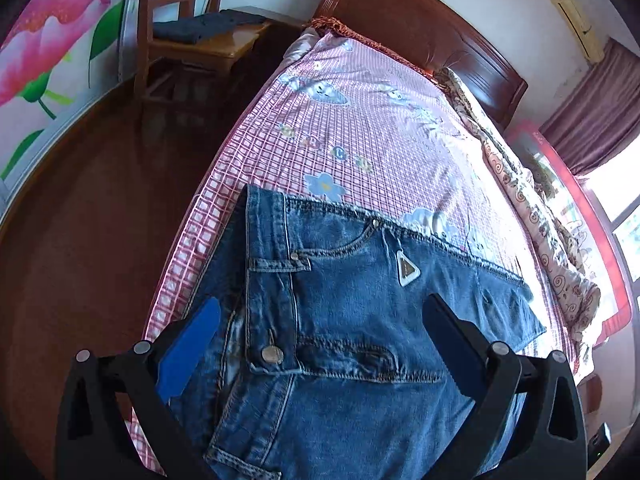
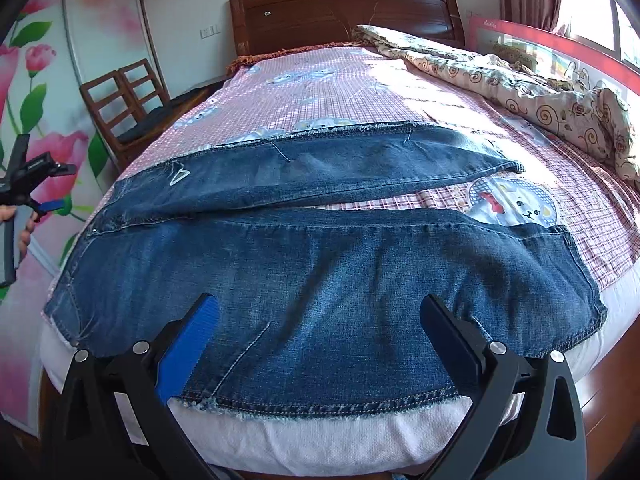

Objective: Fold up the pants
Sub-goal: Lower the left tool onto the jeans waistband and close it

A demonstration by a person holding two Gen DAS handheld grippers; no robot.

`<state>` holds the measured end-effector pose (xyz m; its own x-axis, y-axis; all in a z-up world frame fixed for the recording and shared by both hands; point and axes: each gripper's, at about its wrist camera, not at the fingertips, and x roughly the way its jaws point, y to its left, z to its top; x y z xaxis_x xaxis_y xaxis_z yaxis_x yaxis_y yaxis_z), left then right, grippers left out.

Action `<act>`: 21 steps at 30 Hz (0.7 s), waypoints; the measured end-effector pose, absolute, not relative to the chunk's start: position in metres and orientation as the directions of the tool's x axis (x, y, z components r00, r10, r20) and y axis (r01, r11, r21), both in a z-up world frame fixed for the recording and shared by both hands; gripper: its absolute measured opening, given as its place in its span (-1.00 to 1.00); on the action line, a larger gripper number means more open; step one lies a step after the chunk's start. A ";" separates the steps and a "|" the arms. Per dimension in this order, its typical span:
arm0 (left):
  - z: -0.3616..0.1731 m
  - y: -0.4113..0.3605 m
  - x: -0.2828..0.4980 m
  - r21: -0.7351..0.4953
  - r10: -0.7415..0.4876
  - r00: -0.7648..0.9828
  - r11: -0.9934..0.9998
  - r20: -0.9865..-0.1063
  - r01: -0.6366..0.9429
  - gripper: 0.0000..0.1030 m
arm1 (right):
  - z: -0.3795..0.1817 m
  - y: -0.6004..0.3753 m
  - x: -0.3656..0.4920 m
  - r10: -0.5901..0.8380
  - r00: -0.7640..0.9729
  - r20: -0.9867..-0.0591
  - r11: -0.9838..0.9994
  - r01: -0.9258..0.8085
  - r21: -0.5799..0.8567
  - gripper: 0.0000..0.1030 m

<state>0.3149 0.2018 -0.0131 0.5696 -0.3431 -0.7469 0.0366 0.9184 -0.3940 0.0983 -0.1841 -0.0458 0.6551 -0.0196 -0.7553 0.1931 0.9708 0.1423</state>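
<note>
Blue denim pants lie spread flat on the pink checked bed sheet, legs apart, the near leg's hem at the mattress edge. In the left wrist view the waistband, button and fly of the pants fill the lower half. My left gripper hovers open over the waistband, holding nothing. My right gripper is open above the near leg's hem. The left gripper also shows at the far left of the right wrist view, held by a hand.
A crumpled floral quilt lies along the bed's right side by a red-framed panel. A wooden headboard stands at the far end. Wooden chairs with dark folded cloth stand left of the bed, over wooden floor.
</note>
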 end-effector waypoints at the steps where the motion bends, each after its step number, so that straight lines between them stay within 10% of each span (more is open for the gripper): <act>1: -0.017 0.207 0.330 -0.410 -0.355 0.569 0.912 -0.742 0.034 0.96 | -0.046 -0.183 0.103 -0.019 0.648 -0.761 0.971 0.194 0.141 0.94; 21: -0.107 0.211 0.479 -0.497 -0.510 0.313 0.859 -0.801 0.127 0.53 | -0.048 -0.142 0.176 0.073 0.591 -0.803 0.979 0.109 0.170 0.94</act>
